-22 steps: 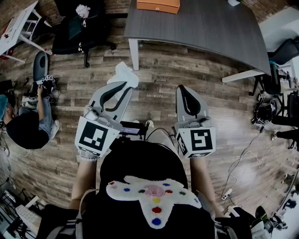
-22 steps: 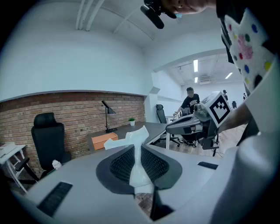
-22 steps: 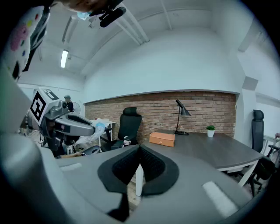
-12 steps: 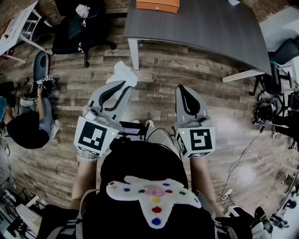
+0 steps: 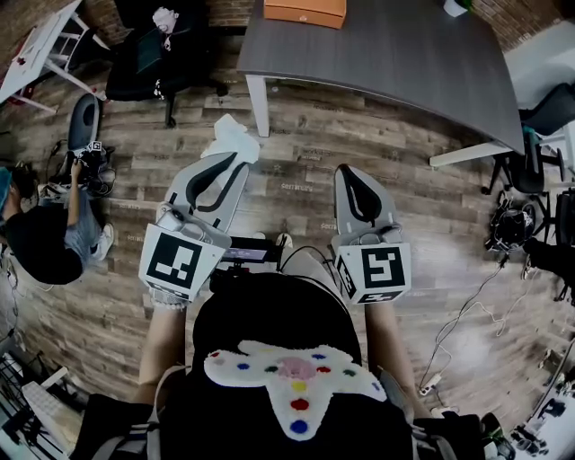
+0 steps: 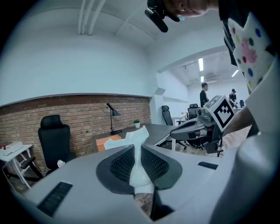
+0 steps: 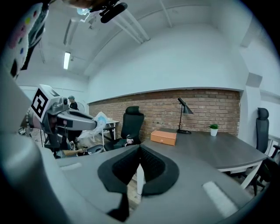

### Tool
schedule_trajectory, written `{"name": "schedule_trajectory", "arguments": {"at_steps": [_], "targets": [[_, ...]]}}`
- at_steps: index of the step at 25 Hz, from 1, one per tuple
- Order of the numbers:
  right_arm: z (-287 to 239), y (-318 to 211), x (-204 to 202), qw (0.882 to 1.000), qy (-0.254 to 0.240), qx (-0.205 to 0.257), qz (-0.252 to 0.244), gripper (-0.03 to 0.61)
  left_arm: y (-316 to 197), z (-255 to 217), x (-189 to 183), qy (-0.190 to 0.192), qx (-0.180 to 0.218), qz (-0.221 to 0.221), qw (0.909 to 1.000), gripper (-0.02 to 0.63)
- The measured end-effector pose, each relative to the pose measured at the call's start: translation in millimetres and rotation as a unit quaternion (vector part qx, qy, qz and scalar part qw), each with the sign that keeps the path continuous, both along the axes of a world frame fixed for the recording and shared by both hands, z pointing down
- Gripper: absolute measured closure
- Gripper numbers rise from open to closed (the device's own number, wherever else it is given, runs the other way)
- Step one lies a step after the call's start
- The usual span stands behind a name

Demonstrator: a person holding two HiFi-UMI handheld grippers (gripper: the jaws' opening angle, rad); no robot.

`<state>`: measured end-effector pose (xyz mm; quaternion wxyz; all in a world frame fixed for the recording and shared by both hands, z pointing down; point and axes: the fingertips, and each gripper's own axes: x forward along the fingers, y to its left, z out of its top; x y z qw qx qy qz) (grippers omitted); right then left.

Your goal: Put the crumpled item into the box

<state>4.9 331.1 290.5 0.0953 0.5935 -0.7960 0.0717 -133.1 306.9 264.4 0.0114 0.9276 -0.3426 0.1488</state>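
My left gripper [image 5: 229,162] pinches crumpled item [image 5: 232,137] mid-wad (looks light, soft, squashable; firm pinch suits). Right gripper [image 5: 350,172] closed, empty. Box [image 5: 305,11] at twelve o'clock.

White crumpled paper wad [image 5: 232,137], orange cardboard box [image 5: 305,11], dark grey bench [image 5: 386,54], grey-brown wood-plank floor [image 5: 292,180]; black-and-white square markers [image 5: 173,260] on pale grey left gripper [image 5: 235,160] and right gripper [image 5: 346,169].

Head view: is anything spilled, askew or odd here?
Nothing spilled. One oddity: a crumpled white wad pinched in the left gripper, sticking out past its tips above the floor, far from the orange box on the table.
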Motion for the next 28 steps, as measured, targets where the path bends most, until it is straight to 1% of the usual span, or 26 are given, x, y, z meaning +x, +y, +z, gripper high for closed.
{"name": "schedule_trajectory", "arguments": {"at_steps": [4,7,9,11,14,18,28], "targets": [[-2.4,5.9,11.0,1.0,0.017,0.015,-0.017,0.571,5.6,-2.1,9.9,0.007,0.006,-0.01,0.9999,0.568],[-2.2,6.9,18.6,0.999,0.034,0.028,-0.021,0.571,8.5,-2.7,18.9,-0.002,0.023,-0.007,0.9997,0.568],[-0.9,7.9,22.1,0.999,0.03,0.028,-0.021,0.571,11.9,-4.0,23.0,-0.006,0.034,-0.007,0.9994,0.568],[-2.6,6.4,25.3,0.999,0.02,0.032,-0.02,0.571,11.3,-4.7,24.7,-0.007,0.033,-0.012,0.9994,0.568],[-7.5,-2.5,30.0,0.999,0.014,0.039,-0.019,0.571,1.5,-8.4,27.1,0.001,0.035,-0.018,0.9992,0.568],[-9.4,-15.1,34.3,0.999,0.011,0.045,-0.009,0.571,-14.6,-8.5,29.7,0.011,0.037,-0.015,0.9992,0.568],[-0.7,-68.6,43.4,0.999,0.014,0.032,0.004,0.571,-71.6,-0.2,35.4,0.016,0.029,-0.009,0.9994,0.568]]}}
